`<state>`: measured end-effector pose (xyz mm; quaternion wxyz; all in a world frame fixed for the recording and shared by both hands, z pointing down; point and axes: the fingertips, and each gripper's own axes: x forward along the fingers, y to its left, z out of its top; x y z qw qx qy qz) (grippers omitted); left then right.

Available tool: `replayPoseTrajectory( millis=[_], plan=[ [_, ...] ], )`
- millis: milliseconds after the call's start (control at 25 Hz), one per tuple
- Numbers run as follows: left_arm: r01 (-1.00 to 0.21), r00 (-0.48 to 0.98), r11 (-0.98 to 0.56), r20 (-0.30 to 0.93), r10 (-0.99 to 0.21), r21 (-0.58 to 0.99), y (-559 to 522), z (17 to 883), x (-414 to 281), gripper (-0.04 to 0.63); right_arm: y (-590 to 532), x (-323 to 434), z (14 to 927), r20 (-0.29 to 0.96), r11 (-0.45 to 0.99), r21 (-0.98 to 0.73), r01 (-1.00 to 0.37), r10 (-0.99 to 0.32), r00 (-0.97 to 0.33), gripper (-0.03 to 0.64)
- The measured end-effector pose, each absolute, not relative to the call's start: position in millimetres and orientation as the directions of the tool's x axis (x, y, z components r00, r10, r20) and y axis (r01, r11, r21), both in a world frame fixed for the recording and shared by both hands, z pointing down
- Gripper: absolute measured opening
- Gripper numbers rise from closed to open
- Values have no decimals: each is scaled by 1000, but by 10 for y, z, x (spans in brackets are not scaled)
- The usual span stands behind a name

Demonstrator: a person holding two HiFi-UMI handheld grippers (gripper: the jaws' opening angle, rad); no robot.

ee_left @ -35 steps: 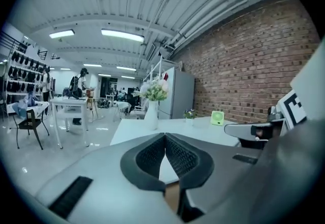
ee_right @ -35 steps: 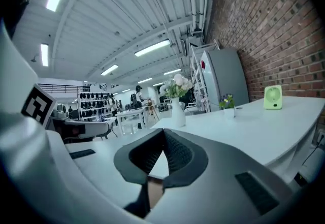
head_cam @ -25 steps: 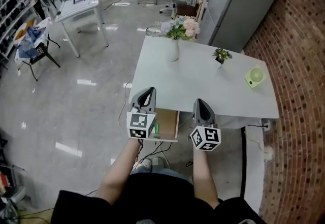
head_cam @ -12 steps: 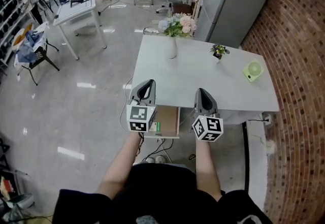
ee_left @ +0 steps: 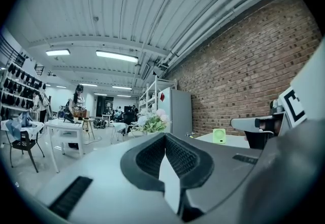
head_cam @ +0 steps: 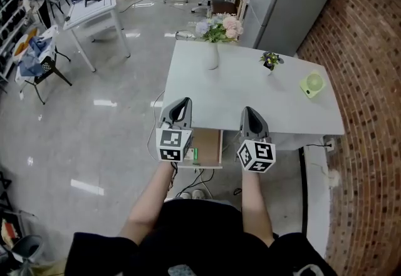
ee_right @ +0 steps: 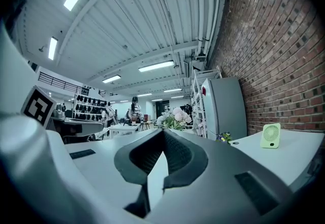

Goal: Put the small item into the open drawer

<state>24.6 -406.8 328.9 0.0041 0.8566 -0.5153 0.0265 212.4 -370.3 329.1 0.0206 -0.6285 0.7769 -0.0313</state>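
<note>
Two grippers, left gripper (head_cam: 182,104) and right gripper (head_cam: 248,111), jaws closed together and empty, above the near edge of the white table (head_cam: 250,90). Open drawer (head_cam: 210,144) under that edge; small green item (head_cam: 195,155) inside, left side.

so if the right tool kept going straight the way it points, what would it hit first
Nothing close: the right tool points out over the table. Further on, the flowers sit nearly dead ahead, so probably those, though it might pass just right of them.
</note>
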Motion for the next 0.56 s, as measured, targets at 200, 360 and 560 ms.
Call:
replayPoseTrajectory(
  millis=[200,360,560],
  plan=[
    [-884,466,-467,52,-883,-14,-4087,3327,228,21,-3715,2116,3316,14,212,-67,-975,-977,-214,0],
    [-883,467,-469,52,-882,-11,-4072,3337,226,21,-3703,2101,3338,20,216,-65,-974,-976,-218,0],
    [-882,470,-471,59,-881,-11,-4068,3364,212,21,-3708,2072,3348,23,218,-64,-974,-975,-220,0]
  ],
)
